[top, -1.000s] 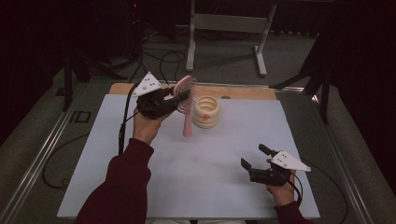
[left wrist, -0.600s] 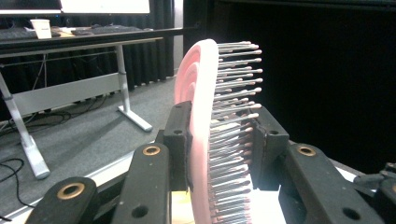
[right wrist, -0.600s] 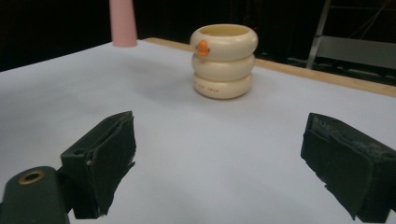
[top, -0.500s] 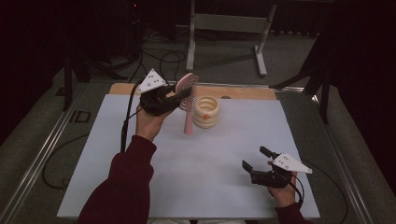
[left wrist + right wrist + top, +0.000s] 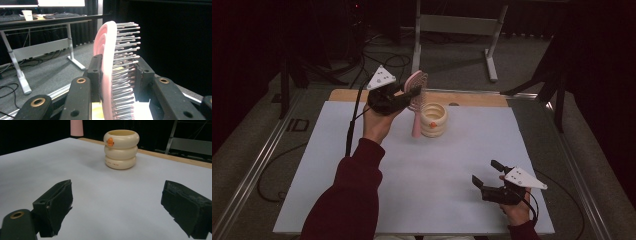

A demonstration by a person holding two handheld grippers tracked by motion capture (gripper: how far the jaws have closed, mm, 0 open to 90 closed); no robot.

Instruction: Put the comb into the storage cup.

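My left gripper [image 5: 408,98] is shut on the head of a pink hairbrush [image 5: 416,95], held upright above the table with its handle hanging down beside a cream ringed cup [image 5: 434,120]. In the left gripper view the jaws clamp the pink hairbrush [image 5: 110,67] from both sides, bristles pointing right. The cream cup [image 5: 121,148] stands at the back of the white table top [image 5: 412,190], with an orange mark on its side. My right gripper [image 5: 486,174] rests open near the front right of the table, nothing between its fingers [image 5: 53,205].
A wooden strip [image 5: 472,99] runs along the table's far edge. Behind it stands a grey metal table frame [image 5: 452,30] on dark carpet, with cables [image 5: 382,55] on the floor. A metal rail [image 5: 257,170] lines the left side.
The left gripper with the hairbrush has shifted slightly forward and right, toward the cup. The right gripper has drifted a little toward the near edge.
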